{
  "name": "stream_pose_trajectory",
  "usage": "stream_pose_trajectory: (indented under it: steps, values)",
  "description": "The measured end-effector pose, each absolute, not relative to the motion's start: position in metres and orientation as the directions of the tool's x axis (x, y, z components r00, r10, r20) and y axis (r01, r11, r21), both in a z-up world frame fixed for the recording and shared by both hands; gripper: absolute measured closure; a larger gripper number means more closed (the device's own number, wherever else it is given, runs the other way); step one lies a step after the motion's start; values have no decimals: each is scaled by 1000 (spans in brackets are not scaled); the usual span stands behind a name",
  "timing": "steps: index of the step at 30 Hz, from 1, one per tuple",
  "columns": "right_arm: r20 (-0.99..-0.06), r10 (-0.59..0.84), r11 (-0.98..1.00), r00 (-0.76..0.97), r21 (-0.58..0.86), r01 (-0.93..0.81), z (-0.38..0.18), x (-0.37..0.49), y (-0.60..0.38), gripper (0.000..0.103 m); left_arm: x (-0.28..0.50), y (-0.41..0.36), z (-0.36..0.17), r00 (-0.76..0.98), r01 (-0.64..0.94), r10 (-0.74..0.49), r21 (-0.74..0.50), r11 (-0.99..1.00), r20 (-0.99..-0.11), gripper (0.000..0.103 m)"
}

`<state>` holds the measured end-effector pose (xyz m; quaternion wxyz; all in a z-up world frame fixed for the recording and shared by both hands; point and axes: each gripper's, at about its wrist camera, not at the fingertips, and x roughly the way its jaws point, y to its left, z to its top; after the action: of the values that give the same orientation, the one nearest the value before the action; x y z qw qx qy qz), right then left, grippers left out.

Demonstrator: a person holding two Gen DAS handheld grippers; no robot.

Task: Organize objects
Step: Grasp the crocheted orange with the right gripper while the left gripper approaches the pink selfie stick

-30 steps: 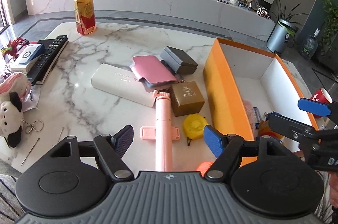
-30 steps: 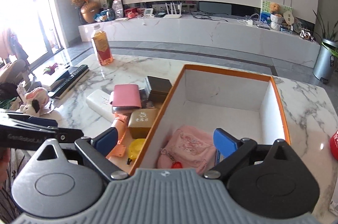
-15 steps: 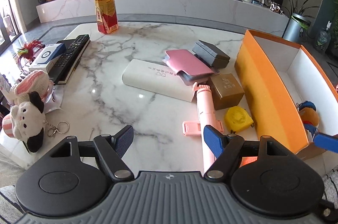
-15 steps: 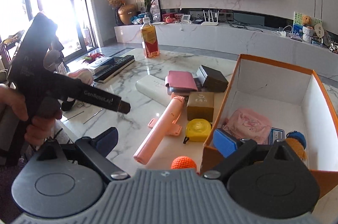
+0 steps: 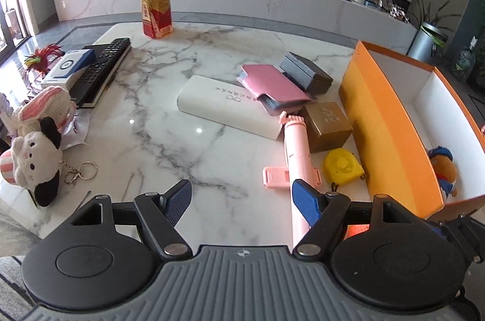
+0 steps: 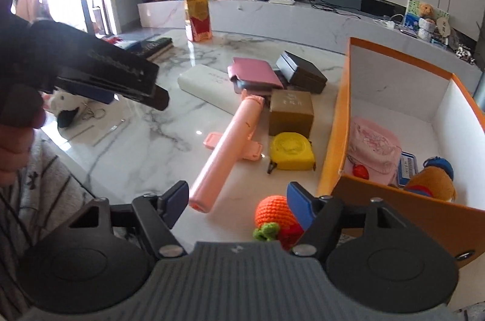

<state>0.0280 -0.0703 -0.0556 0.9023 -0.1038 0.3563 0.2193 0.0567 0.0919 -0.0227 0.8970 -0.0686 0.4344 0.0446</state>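
Both grippers, left (image 5: 242,200) and right (image 6: 238,201), have fingers spread, holding nothing. The pink selfie stick (image 6: 225,153) lies on the marble table (image 5: 157,136) beside the orange box (image 6: 336,124).

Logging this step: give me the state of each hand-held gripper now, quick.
Left hand-held gripper: open, holding nothing.
Right hand-held gripper: open, holding nothing.
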Motion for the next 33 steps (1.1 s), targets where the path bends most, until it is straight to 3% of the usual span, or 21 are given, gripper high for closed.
stream_pose_trajectory:
  steps: [7, 13, 17, 20, 21, 22, 24, 25, 26, 27, 28, 29, 33]
  values:
    - [-738, 165, 942, 654, -79, -327, -83, 36, -62, 36, 79, 80, -46, 553, -116, -19, -100, 988, -833, 18]
    - [-731, 128, 964, 670, -68, -258, -98, 41, -58, 36, 78, 85, -55, 523, -136, -25, -113, 984, -852, 18]
    - [-714, 164, 960, 681, -42, -275, -108, 40, -55, 26, 76, 88, -54, 523, -147, -34, -129, 981, -852, 18]
    - [-704, 183, 962, 686, -16, -273, -118, 39, -59, 45, 76, 89, -54, 524, -150, -37, -135, 979, -851, 18]
    - [-699, 170, 965, 695, -25, -260, -118, 39, -59, 60, 76, 89, -54, 521, -153, -34, -132, 979, -853, 18]
    - [-701, 180, 965, 690, -12, -263, -117, 40, -62, 65, 76, 89, -55, 517, -157, -30, -129, 979, -855, 18]
    - [-714, 189, 965, 674, 6, -264, -116, 43, -65, 66, 76, 90, -56, 509, -164, -25, -126, 978, -860, 18]
    - [-718, 190, 970, 670, 30, -243, -114, 42, -69, 65, 76, 90, -56, 509, -165, -26, -127, 978, -860, 18]
    - [-708, 210, 972, 674, 78, -222, -110, 41, -75, 58, 76, 90, -55, 512, -163, -28, -129, 978, -859, 18]
    - [-688, 235, 970, 686, 125, -207, -109, 41, -79, 37, 76, 89, -55, 514, -159, -32, -132, 978, -857, 18]
    - [-672, 263, 964, 692, 157, -214, -108, 43, -79, 30, 76, 88, -54, 516, -154, -35, -133, 979, -856, 18]
    - [-664, 276, 960, 695, 165, -225, -108, 46, -77, 26, 75, 87, -54, 516, -148, -37, -132, 980, -856, 18]
    - [-639, 250, 968, 728, 164, -189, -111, 53, -64, 30, 74, 85, -55, 513, -137, -34, -120, 983, -858, 18]
